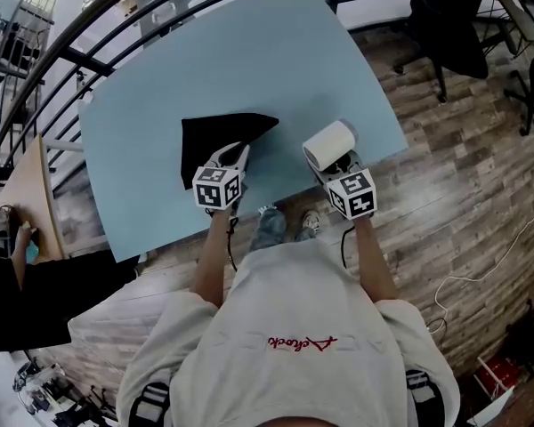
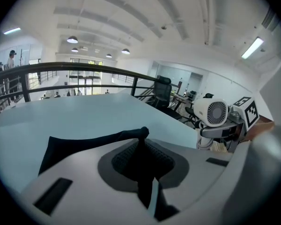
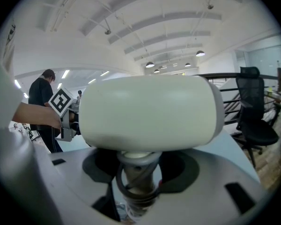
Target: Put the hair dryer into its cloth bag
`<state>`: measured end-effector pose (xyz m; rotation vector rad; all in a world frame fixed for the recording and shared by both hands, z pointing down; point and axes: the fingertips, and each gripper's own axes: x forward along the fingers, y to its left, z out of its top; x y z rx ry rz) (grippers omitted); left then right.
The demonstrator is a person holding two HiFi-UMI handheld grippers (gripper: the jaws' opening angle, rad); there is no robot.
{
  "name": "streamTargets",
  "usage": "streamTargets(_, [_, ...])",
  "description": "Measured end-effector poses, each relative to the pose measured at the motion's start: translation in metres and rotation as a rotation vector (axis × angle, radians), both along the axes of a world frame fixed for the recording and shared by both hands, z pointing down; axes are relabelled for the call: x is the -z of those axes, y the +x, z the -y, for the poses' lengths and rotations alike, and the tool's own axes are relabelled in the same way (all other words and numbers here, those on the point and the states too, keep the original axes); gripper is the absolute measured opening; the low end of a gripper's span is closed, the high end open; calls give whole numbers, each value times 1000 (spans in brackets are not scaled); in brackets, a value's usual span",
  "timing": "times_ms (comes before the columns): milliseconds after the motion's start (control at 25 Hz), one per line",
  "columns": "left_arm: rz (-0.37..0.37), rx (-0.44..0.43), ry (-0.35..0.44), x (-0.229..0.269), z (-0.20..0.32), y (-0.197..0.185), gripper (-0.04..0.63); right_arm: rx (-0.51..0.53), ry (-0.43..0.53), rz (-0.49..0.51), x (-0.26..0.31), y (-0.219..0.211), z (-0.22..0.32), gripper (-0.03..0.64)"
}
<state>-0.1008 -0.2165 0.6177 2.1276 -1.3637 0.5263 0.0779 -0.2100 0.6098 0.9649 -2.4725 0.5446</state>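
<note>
Readiness for loading: pinches bag (image 1: 215,139) corner in almost-closed left gripper (image 1: 235,153), likely to lift an edge off table (image 1: 249,60) for opening, and clamps dryer (image 1: 328,146) handle in wide-set right gripper (image 1: 337,164), at 3 o'clock of bag.

Left claw (image 1: 235,153) pinched, right claw (image 1: 336,164) gripping (wider)
</note>
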Motion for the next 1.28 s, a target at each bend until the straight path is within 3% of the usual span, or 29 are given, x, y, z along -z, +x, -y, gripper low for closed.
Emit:
streamTargets(400, [-14,1,4,10,-6,-12,21,31,-1,-3,-2,-15,-7,238])
streamTargets(560, [-20,1,7,9,-7,-13,20,61,-11,-51,-6,-23,-8,238])
streamTargets(960, [-59,-24,22,13,-5,-5,20,337,-55,-332,-33,-66,-14,238])
streamTargets(1160, [-84,-30,22,10,-9,-3,20,489,7,-572,-56,-76,-20,238])
streamTargets(1280, [-96,-37,21,9,-9,-5,20,570,18,-658,-69,-81,-26,238])
